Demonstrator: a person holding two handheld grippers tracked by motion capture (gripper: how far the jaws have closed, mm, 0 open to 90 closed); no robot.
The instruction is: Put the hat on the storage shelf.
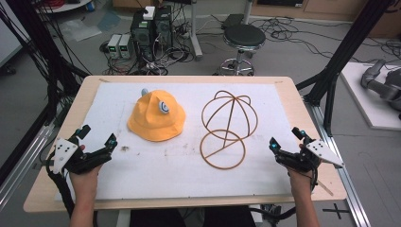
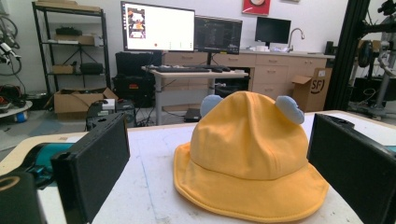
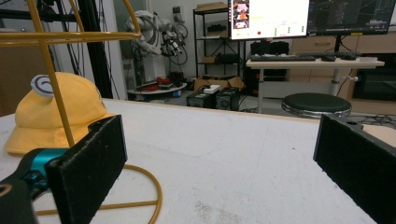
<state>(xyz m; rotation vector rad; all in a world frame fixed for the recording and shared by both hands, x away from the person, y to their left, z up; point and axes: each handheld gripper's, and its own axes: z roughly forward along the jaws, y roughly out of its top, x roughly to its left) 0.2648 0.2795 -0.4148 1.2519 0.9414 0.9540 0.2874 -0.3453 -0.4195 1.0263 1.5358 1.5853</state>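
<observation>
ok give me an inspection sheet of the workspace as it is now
surface: white mat on a wooden table, scuffed and stained near the front.
job's things: yellow hat with grey ears, upright; gold wire stand beside it, apart.
clutter: nothing seen on the mat.
grippers: left tool open, empty, facing the hat; right tool open, empty, near the stand's ring.
cables: black cable trailing from each tool; tangled leads on the floor.
surroundings: stool, computer towers, monitors, shelving.

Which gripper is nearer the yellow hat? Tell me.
Left. The left gripper sits just off the yellow hat, at its near left, jaws open toward it. The right gripper is farther, beyond the wire stand.
</observation>
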